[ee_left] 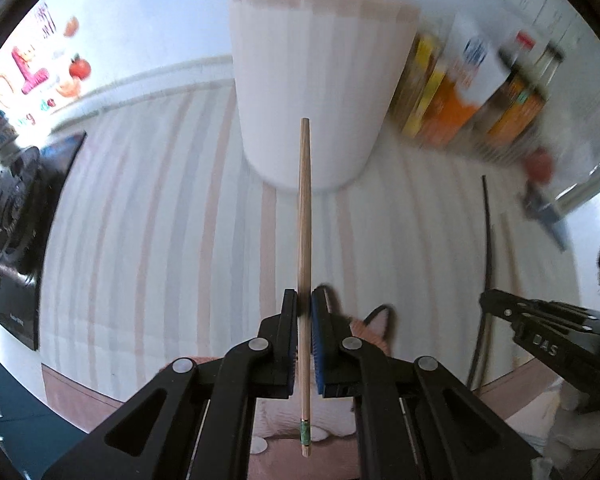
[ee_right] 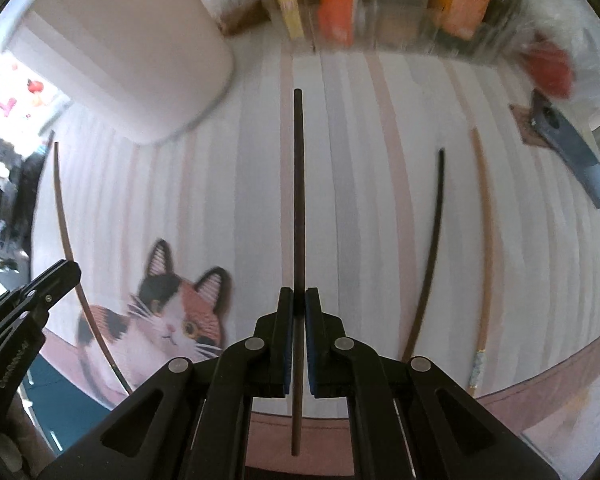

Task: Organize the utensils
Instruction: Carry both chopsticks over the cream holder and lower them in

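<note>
In the left wrist view, the left gripper [ee_left: 304, 308] has its jaws closed tight on a light wooden chopstick [ee_left: 305, 216], which stands lengthwise between the pads with its green-banded end toward the camera and its tip pointing at the white holder [ee_left: 316, 80]. The holder stands toward the far edge of the striped placemat [ee_left: 148, 216], and several stick ends, some dark and some pale, already poke out of its top, so part of the sorting looks done. At the mat's right edge the right gripper [ee_left: 485, 301] shows, with a dark chopstick [ee_left: 489, 240] rising from it. Blurred packets [ee_left: 460, 92] line the far right corner.

In the right wrist view, the right gripper [ee_right: 299, 304] is likewise clamped on the dark chopstick [ee_right: 299, 200], held along the fingers and clear of the mat. The holder [ee_right: 140, 56] sits at the far left corner of the placemat [ee_right: 360, 200]. Loose pieces lie on the cloth: a black chopstick [ee_right: 432, 248] and, just beside it nearer the right edge, a pale chopstick [ee_right: 482, 240] with a patterned end. A thin brown stick [ee_right: 66, 236] curves past the cat picture [ee_right: 168, 320] at the left, by the left gripper [ee_right: 74, 270]; it appears to be the one that gripper holds, though I cannot tell for sure.

By my reckoning, two sticks are in hand and not yet in the holder, and at least two more wait on the mat.
</note>
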Demonstrator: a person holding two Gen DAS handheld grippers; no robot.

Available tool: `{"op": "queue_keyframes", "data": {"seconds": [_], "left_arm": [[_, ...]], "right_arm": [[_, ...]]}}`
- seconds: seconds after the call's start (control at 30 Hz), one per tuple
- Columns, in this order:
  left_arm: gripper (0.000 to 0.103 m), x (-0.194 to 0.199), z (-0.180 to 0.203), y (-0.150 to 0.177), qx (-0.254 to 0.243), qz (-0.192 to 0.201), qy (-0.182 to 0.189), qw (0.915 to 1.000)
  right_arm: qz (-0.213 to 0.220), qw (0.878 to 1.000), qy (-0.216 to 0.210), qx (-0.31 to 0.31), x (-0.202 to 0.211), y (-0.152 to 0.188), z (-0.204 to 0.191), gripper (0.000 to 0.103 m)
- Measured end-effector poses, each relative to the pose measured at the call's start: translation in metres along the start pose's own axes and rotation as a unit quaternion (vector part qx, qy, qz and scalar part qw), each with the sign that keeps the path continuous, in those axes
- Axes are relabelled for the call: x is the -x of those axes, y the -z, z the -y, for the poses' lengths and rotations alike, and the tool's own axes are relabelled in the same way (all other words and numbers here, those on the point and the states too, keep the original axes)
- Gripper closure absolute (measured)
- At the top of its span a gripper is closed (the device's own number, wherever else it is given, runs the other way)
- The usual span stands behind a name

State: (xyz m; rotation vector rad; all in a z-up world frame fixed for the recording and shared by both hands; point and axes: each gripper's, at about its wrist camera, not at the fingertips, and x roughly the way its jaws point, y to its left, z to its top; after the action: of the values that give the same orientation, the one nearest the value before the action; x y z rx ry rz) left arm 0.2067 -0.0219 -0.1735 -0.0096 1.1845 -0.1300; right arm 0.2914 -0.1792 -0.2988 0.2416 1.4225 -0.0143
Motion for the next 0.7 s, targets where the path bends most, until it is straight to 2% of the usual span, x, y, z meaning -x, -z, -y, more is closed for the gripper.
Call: {"op": "queue_keyframes", "data": {"seconds": [0.13,0.23,0.4,0.47,0.57,0.7], "left_arm": [[0.099,0.043,0.000,-0.018,0.004,0.049,0.019,0.9986],[0.099,0.079,-0.003,-0.035,0.011,0.082,0.046,0.9955],[0.099,0.149,-0.004,-0.078,0.011,0.156,0.086,0.9839],[0.099,0.173,-0.006,-0.105,0.013,0.191,0.089,0.9774],[0.099,0.187,-0.013,-0.138,0.021,0.230,0.076,0.9701],[0.099,0.181,-0.027,-0.180,0.037,0.251,0.059,0.9654]], "right_arm": [[0.043,0.999,-0.025,-0.005,0.039,-0.007,-0.004,0.097],[0.084,0.995,-0.046,-0.004,0.076,-0.017,-0.009,0.097],[0.162,0.983,-0.082,0.008,0.149,-0.052,-0.032,0.097],[0.190,0.977,-0.093,0.015,0.176,-0.075,-0.041,0.097],[0.243,0.965,-0.097,0.025,0.215,-0.108,-0.061,0.097],[0.297,0.950,-0.090,0.023,0.239,-0.151,-0.088,0.097]]}}
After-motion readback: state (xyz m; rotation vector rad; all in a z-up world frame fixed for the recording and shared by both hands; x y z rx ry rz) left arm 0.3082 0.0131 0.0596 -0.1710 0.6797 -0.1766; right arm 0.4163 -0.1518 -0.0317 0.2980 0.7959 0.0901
